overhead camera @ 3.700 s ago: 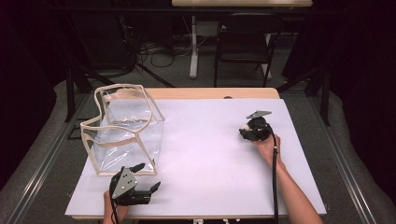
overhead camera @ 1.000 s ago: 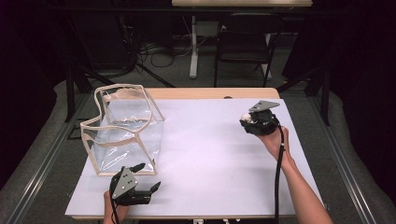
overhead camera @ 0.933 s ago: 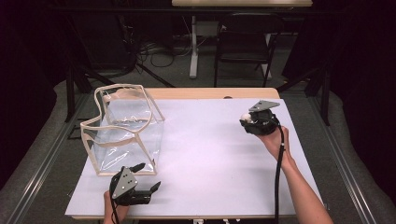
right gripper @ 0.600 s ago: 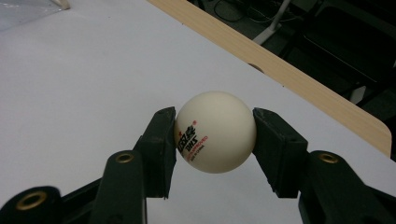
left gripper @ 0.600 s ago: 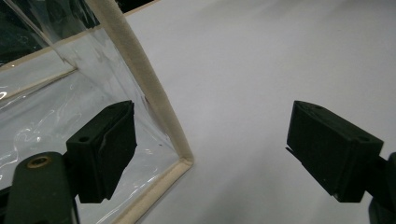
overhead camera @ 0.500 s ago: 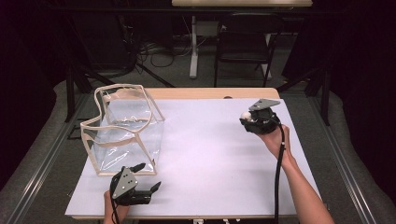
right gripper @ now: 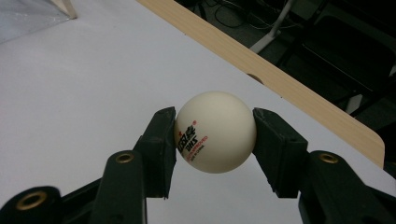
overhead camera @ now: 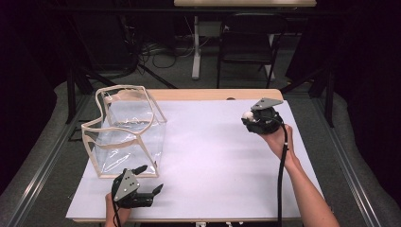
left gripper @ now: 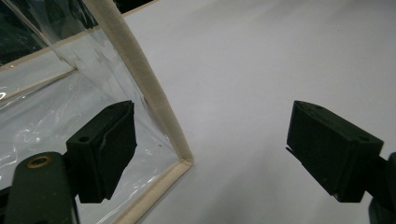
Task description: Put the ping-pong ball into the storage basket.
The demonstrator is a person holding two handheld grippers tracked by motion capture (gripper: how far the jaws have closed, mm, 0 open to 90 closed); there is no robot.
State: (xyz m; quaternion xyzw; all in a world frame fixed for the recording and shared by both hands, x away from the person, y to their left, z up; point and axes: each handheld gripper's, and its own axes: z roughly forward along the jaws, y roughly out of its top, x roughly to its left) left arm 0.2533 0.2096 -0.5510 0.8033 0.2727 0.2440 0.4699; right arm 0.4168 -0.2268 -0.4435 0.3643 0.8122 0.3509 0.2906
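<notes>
Right tongs (right gripper: 215, 135) are clamped on the white ball (right gripper: 215, 132), both pads pressing its sides, held over the far right part of the table (overhead camera: 213, 156), well apart from the clear bag (overhead camera: 125, 130). Left tongs (overhead camera: 150, 180) stand wide open with nothing gripped, just beside the bag's near corner.

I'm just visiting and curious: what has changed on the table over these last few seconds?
The right gripper lifted the white ball off the table and holds it raised. The left gripper stayed open beside the clear bag, which has not moved.
</notes>
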